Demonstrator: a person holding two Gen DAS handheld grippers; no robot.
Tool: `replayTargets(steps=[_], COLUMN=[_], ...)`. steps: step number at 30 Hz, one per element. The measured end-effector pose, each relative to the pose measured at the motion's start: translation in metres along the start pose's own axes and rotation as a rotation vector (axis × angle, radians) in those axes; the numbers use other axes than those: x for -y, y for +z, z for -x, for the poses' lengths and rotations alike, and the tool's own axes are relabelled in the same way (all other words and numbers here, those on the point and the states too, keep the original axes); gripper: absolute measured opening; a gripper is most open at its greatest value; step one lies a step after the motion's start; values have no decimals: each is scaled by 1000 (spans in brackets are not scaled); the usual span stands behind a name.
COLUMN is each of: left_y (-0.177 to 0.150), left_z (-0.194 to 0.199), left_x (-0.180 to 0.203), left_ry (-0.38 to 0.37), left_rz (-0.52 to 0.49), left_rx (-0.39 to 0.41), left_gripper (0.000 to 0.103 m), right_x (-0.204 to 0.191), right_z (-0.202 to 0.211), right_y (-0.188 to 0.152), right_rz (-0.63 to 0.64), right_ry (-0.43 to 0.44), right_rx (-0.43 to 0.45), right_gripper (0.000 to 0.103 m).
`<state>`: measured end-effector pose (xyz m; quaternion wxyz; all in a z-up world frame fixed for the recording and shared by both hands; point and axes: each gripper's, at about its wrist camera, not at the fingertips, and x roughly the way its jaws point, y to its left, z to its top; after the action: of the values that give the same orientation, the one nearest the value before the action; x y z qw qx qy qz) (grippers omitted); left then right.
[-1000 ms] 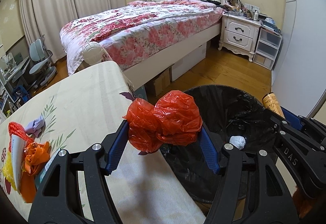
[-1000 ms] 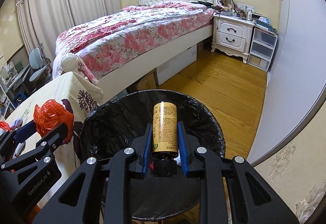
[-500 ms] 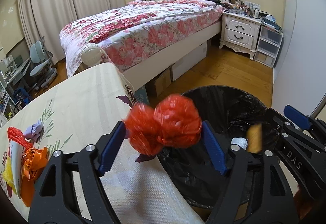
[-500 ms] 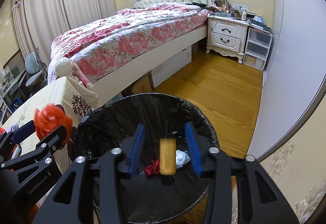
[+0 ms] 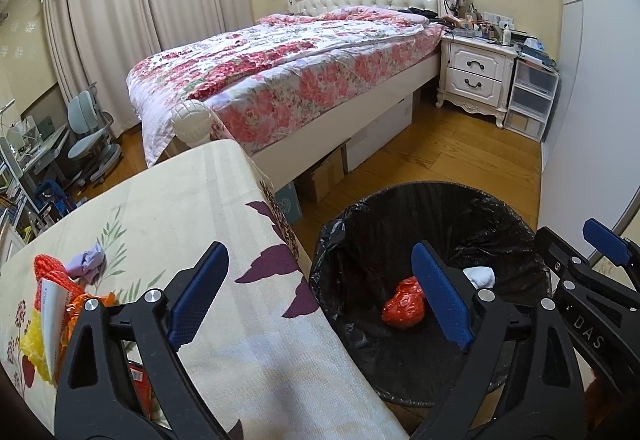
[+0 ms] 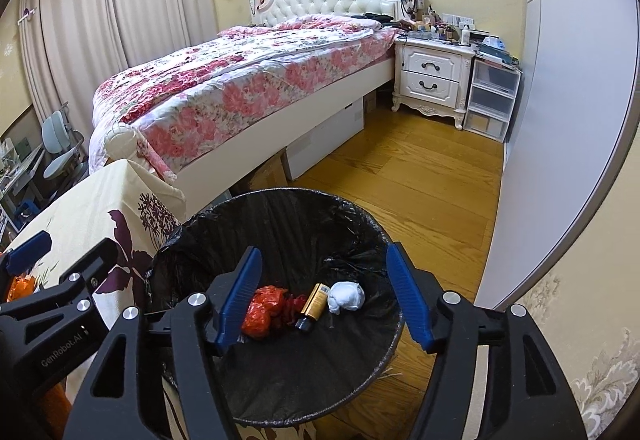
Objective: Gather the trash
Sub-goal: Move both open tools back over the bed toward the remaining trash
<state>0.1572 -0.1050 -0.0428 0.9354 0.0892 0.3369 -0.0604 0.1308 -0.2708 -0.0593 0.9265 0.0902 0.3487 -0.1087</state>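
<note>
Both the left gripper [image 5: 320, 296] and right gripper [image 6: 324, 296], jaws just opening, stand empty over the black-lined round bin [image 6: 360, 224]; remaining crumpled orange-yellow plastic wrappers [image 5: 36, 324] on the floral-cloth table [image 5: 168, 200] look light, soft, best pinched mid-bunch.

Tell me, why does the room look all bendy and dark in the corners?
Left wrist view: the fisheye lens curves the curtains and blacks out the corners. Right wrist view: the same bend bows the wardrobe; the trash bin in the middle stays sharp.
</note>
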Motion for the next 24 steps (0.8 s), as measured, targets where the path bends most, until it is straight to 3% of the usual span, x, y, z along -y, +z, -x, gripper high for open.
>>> replayTargets(steps=[12,24], left_y=[-14,-62], left_z=[38,82], left_x=[-28,-119], left_ry=[26,155], left_rz=[41,145], left_rx=[3,-18], left_gripper=[91,91], right_x=[-17,-72], right_z=[21,37], right_y=[-12,-38], right_rz=[15,88], right_ry=[32,146], right_rx=[-2,-36], right_gripper=[70,70])
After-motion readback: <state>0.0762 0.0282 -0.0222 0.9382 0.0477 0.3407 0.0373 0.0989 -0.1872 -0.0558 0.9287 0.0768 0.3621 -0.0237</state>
